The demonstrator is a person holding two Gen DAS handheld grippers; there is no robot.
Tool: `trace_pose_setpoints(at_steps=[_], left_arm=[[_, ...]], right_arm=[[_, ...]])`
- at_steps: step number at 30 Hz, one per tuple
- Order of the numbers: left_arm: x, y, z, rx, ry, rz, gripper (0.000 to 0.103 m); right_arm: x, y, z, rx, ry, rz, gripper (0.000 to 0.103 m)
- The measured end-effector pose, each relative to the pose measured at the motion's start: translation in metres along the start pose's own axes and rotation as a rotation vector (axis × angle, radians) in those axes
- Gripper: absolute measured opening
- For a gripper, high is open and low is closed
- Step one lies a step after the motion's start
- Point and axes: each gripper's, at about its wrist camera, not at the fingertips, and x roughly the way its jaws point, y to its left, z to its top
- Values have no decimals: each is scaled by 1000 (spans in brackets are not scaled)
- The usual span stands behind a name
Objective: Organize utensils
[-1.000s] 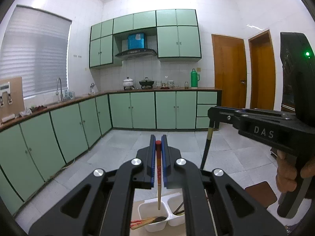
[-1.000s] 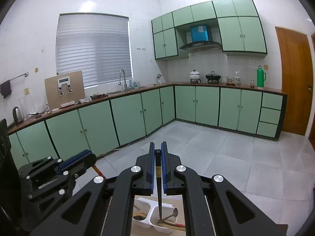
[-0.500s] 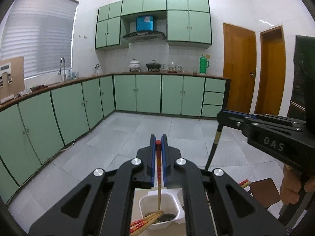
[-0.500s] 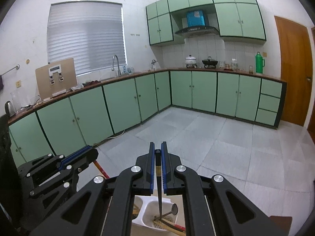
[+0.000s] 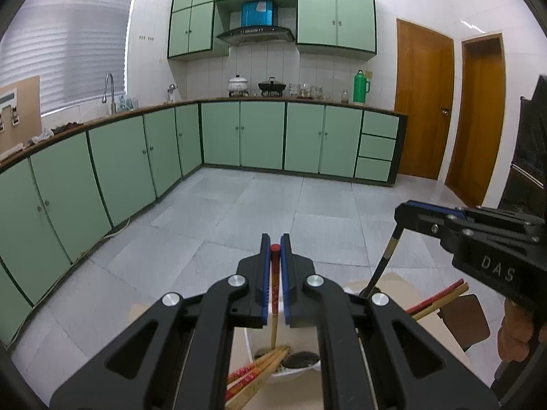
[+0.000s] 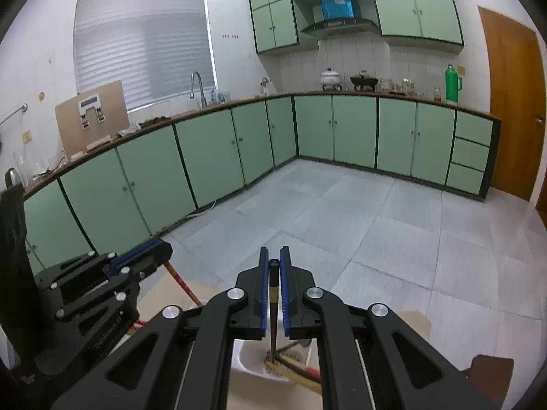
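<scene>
Above the white container (image 5: 263,345), both jaws pinching upright chopsticks, tips down.

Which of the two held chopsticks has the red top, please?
The red-topped chopstick in the left gripper; the right gripper holds a dark chopstick.

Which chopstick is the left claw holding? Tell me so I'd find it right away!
Find the white plastic tub below the left claw. One red-topped wooden chopstick stands upright over it, pinched between the blue pads. The other red-patterned chopsticks lie slanted in the tub.
</scene>
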Motion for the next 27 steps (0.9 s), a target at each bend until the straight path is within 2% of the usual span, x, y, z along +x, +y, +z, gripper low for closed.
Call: trace_pose_setpoints(at_steps=[4, 5, 9, 10, 12, 14, 18, 23, 27], left_arm=[[-4, 4, -4, -2, 4, 0, 12], [-6, 5, -5, -7, 2, 1, 18], [-20, 7, -9, -17, -14, 0, 35], [-24, 7, -10, -16, -19, 0, 37], [-32, 5, -11, -11, -26, -2, 44], [-44, 4, -13, -10, -38, 1, 54], [-66, 1, -20, -17, -56, 3, 70], [-92, -9, -36, -12, -52, -6, 80], [-113, -14, -52, -14, -46, -10, 86]], right_arm=[[-4, -6, -7, 23, 3, 1, 20], [-5, -7, -8, 28, 3, -2, 28], [-21, -17, -12, 55, -19, -8, 45], [-26, -19, -13, 59, -24, -11, 50], [-34, -22, -16, 63, -34, -18, 53], [-45, -26, -20, 66, -48, -24, 62], [-70, -31, -31, 76, -77, -42, 71], [-100, -33, -54, 96, -94, -45, 87], [-122, -29, -74, 94, -99, -42, 95]])
